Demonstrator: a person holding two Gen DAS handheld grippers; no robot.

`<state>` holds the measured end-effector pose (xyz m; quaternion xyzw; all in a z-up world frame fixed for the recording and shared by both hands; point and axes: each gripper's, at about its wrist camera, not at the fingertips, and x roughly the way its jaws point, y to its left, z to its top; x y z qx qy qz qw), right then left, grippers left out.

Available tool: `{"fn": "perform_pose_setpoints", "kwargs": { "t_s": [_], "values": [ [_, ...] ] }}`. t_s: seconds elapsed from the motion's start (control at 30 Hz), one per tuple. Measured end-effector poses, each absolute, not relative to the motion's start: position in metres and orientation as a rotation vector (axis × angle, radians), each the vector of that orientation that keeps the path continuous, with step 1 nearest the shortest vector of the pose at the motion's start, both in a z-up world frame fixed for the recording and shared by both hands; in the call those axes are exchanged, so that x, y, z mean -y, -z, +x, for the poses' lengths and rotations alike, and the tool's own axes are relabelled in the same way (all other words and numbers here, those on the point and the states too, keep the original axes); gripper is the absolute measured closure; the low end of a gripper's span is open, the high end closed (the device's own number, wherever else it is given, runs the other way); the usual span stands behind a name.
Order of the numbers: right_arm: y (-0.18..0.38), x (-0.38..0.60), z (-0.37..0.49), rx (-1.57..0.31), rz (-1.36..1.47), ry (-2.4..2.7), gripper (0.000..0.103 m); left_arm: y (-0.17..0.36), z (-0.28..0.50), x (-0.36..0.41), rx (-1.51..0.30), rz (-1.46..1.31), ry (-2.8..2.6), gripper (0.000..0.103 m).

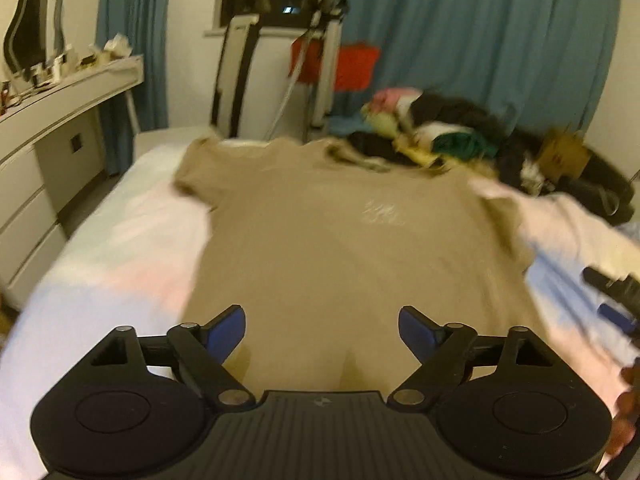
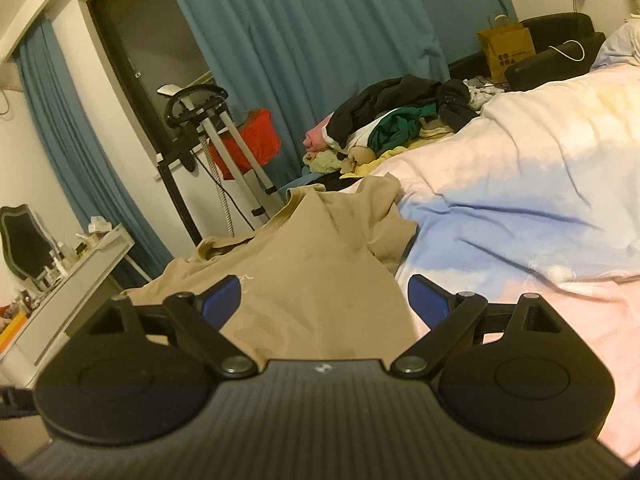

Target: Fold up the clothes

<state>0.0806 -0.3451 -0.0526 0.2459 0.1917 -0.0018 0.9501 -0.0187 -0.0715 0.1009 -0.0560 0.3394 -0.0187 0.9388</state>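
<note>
A tan T-shirt (image 1: pixel 340 240) lies spread face up on the bed, its neck at the far end and a small pale print on the chest. My left gripper (image 1: pixel 322 316) hovers over the shirt's near hem, open, with nothing between its blue pads. In the right wrist view the same T-shirt (image 2: pixel 304 264) looks rumpled, with one sleeve bunched up. My right gripper (image 2: pixel 324 288) is open low over the shirt's right edge; cloth lies under the gap but the pads do not press it. Part of the right gripper (image 1: pixel 614 300) shows at the right edge of the left wrist view.
The bed cover (image 1: pixel 120 260) is pastel pink and blue. A pile of mixed clothes (image 1: pixel 432 128) sits at the bed's far right, with a paper bag (image 2: pixel 508 52) behind. A white dresser (image 1: pixel 60 120) stands left. A garment steamer stand (image 1: pixel 320 40) and blue curtains are beyond.
</note>
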Motion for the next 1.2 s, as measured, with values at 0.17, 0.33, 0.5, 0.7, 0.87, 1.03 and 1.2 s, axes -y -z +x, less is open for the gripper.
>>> {"fn": "perform_pose_setpoints", "kwargs": {
  "t_s": [0.17,0.33,0.5,0.7,0.87,1.03,1.2],
  "values": [
    [0.059,0.347,0.091,-0.392,0.523,0.006,0.011,-0.039,0.008,0.068,-0.664,-0.102,0.062,0.014],
    [0.069,0.353,0.109,-0.385,0.55,0.033,0.011,0.023,0.038,0.039,-0.686,-0.08,0.066,0.014],
    [0.088,0.371,0.132,-0.363,0.663,0.028,0.011,0.046,0.047,0.027,-0.671,-0.054,0.035,0.014],
    [0.124,0.427,0.18,-0.312,0.975,-0.079,0.011,0.058,0.044,0.017,-0.682,-0.088,0.017,0.014],
    [0.168,0.462,0.224,-0.352,1.175,-0.08,0.012,0.072,0.057,0.018,-0.711,-0.09,0.016,0.012],
    [0.183,0.463,0.25,-0.326,1.167,-0.111,0.024,0.09,0.078,0.018,-0.755,-0.127,0.034,0.012],
    [0.179,0.443,0.273,-0.405,1.124,-0.16,0.029,0.102,0.096,0.018,-0.752,-0.145,0.048,0.011]
  ]
}}
